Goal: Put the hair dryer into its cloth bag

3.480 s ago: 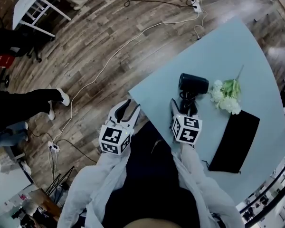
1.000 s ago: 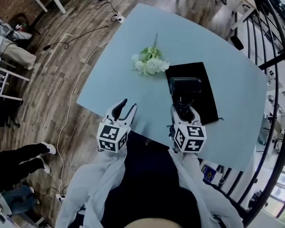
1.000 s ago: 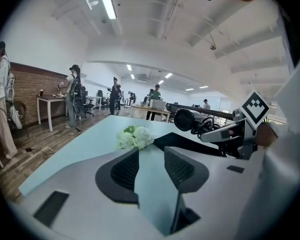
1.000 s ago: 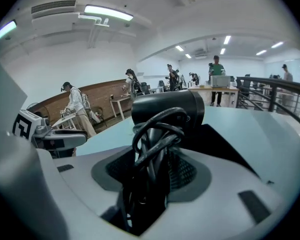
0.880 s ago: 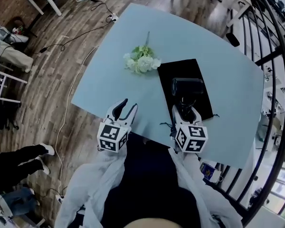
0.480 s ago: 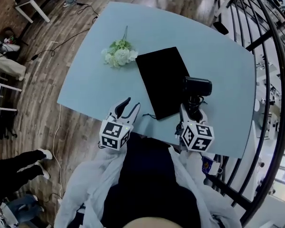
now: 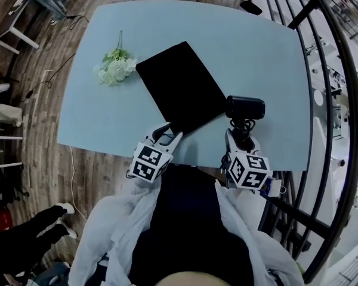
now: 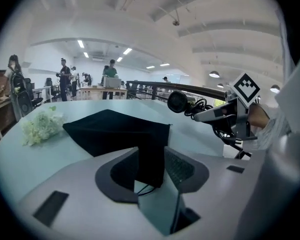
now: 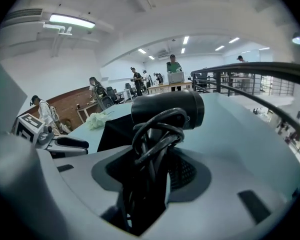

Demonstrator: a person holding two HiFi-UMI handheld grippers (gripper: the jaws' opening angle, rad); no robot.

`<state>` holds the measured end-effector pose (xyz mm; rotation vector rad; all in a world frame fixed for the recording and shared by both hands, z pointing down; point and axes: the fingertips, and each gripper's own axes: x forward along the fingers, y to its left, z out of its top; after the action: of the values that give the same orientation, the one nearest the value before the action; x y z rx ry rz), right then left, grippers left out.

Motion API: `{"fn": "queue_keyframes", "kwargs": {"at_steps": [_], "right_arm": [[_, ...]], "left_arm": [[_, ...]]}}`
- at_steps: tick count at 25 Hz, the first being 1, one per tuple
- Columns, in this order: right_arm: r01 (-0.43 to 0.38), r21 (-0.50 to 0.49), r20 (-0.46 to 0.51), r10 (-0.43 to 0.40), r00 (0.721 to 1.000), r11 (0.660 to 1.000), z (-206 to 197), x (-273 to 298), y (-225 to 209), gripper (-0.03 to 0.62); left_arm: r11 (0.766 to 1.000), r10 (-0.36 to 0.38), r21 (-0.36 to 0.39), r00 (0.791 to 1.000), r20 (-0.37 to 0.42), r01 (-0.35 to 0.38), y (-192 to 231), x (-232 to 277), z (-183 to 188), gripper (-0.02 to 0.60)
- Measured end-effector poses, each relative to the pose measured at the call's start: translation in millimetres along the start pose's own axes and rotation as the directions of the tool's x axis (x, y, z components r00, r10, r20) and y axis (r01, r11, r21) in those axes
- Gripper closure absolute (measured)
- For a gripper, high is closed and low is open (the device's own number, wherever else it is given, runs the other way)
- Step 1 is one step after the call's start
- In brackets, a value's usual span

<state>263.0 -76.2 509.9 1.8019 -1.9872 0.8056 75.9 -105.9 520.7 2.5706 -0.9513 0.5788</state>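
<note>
Start at the left of the pale blue table [image 7: 101, 121], where a bunch of white flowers [image 7: 114, 68] lies near the edge, close to the far corner of the cloth bag [image 7: 182, 88] but apart from it. The black bag lies flat across the middle of the table, set at a slant, and is empty. Your left gripper [image 7: 172, 131] is at the bag's near corner. Its jaws stand partly apart with that corner and a loop of drawstring [image 8: 146, 188] between them. The inner faces of both pads show on either side of the fabric, so they are not clamped on it. Moving right, the hair dryer [image 7: 246, 108] is outside the bag, just beside its right edge. It stands upright with the barrel on top, turned crosswise. Your right gripper [image 7: 240, 137] holds it from below. Its jaws are closed about halfway on the handle, with the black cord [image 9: 157, 134] coiled around the handle and caught in the same grip. Farther right, beyond the table edge, runs a dark metal railing [image 7: 346, 118].
</note>
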Motion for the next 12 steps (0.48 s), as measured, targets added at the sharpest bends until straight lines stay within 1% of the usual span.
{"fn": "queue_keyframes", "kwargs": {"at_steps": [3,5,8,12], "right_arm": [[0.020,0.033,-0.012,-0.019,1.000,0.999,-17,-8,-14,0.385],[0.036,0.058,-0.017,-0.035,0.999,0.998,-26,-15,-22,0.385],[0.061,0.098,-0.023,-0.059,0.998,0.993,-40,-24,-30,0.385],[0.086,0.143,-0.028,-0.083,0.996,0.986,-54,-33,-38,0.385]], "left_arm": [[0.997,-0.060,0.040,0.995,-0.081,0.063,-13,13,-9,0.407],[0.993,-0.081,0.079,0.988,-0.133,0.092,-19,21,-17,0.407],[0.983,-0.095,0.137,0.973,-0.212,0.125,-24,29,-25,0.407],[0.977,-0.100,0.152,0.946,-0.308,0.152,-25,36,-36,0.407]]}}
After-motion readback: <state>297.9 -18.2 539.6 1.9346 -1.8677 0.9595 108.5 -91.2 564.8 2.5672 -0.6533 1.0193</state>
